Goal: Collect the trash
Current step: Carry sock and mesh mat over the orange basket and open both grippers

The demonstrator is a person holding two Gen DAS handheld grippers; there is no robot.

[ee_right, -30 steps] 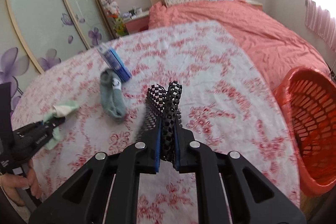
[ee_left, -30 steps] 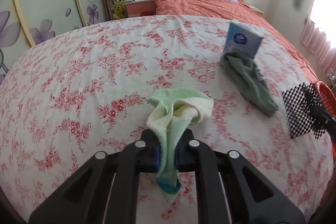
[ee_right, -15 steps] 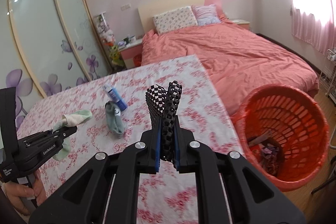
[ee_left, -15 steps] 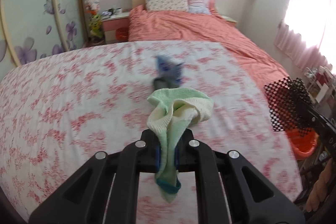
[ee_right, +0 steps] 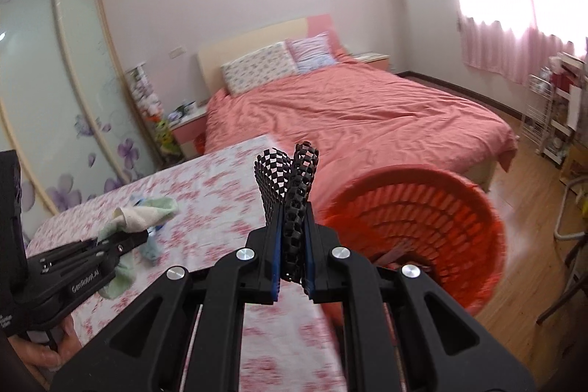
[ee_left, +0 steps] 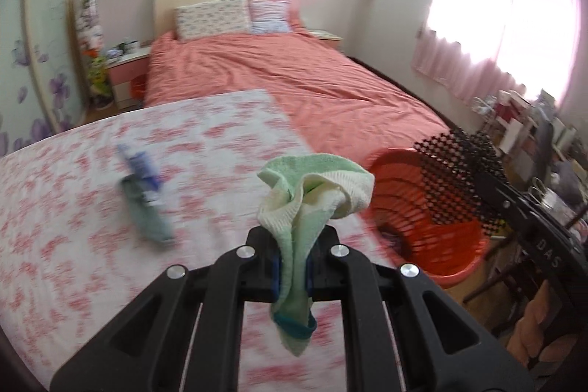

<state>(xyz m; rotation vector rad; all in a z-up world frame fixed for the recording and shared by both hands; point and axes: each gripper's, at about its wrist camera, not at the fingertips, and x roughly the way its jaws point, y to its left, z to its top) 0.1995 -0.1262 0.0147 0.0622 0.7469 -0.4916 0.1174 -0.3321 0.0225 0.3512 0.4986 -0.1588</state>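
The left gripper (ee_left: 292, 272) has its jaws clamped on a limp pale-green and cream sock (ee_left: 312, 193) with a teal toe, held above the floral desk (ee_left: 73, 208). The right gripper (ee_right: 292, 261) pinches a folded black mesh sheet (ee_right: 290, 182). An orange slatted basket (ee_right: 459, 208) stands just right of the desk's edge, with wooden floor (ee_right: 514, 318) open beyond. A grey sock (ee_left: 147, 208) lies far left.

I see the sock (ee_left: 312, 204) in my left gripper (ee_left: 292, 272), over the table (ee_left: 73, 208). The mesh (ee_right: 290, 186) sits in my right gripper (ee_right: 292, 269). The basket (ee_right: 433, 226) stands right of the table, the bed (ee_right: 349, 112) behind both. Another sock (ee_left: 147, 212) lies on the table, left.
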